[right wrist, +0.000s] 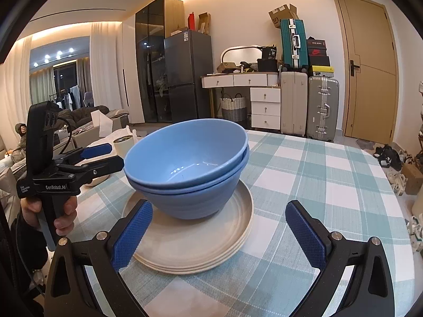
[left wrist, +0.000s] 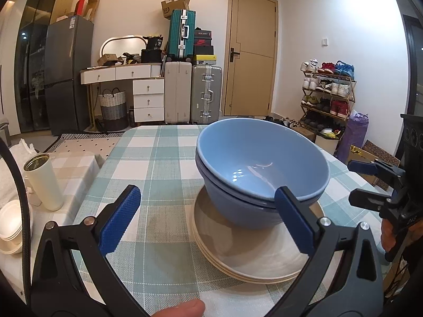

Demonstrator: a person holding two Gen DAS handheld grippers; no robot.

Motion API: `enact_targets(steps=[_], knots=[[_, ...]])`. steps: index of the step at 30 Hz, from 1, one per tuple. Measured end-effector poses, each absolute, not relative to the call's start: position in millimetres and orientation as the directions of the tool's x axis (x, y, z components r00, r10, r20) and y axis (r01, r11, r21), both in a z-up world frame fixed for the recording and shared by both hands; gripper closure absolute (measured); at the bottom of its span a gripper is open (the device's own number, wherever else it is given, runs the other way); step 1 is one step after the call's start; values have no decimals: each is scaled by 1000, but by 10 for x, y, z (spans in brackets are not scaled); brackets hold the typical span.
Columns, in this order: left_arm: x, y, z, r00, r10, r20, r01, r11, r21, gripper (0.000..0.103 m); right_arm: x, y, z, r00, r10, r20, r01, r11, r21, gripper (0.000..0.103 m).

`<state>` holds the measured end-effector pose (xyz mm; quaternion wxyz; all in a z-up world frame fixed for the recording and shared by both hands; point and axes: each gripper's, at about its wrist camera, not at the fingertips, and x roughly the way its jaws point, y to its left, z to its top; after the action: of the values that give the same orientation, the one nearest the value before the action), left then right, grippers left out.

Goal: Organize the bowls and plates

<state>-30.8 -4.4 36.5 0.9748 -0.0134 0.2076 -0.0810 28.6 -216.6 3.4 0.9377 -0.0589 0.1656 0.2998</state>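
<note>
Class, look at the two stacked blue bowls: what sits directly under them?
The blue bowls sit nested on a stack of beige plates, about three by their rims. The bowls hide the plates' centres, and the plates hide the checked tablecloth beneath.

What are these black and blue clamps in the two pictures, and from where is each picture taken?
They are hand-held tools, one in each hand of a person, each with a fisheye camera looking along its two fingers. One picture is from the left tool, the other from the right tool. Both are open and hold nothing. On the checked tablecloth two blue bowls sit nested on a stack of cream plates. In the right view you see the left tool from the side, gripped by a hand. A white cup stands to the left.
</note>
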Motion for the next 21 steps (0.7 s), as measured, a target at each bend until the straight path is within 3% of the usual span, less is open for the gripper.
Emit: enact_targets(steps=[21], knots=[[-384, -45, 172, 900, -206, -385, 193, 978, -73, 2, 100, -2176, -126, 766, 553, -327, -592, 805, -25, 1]])
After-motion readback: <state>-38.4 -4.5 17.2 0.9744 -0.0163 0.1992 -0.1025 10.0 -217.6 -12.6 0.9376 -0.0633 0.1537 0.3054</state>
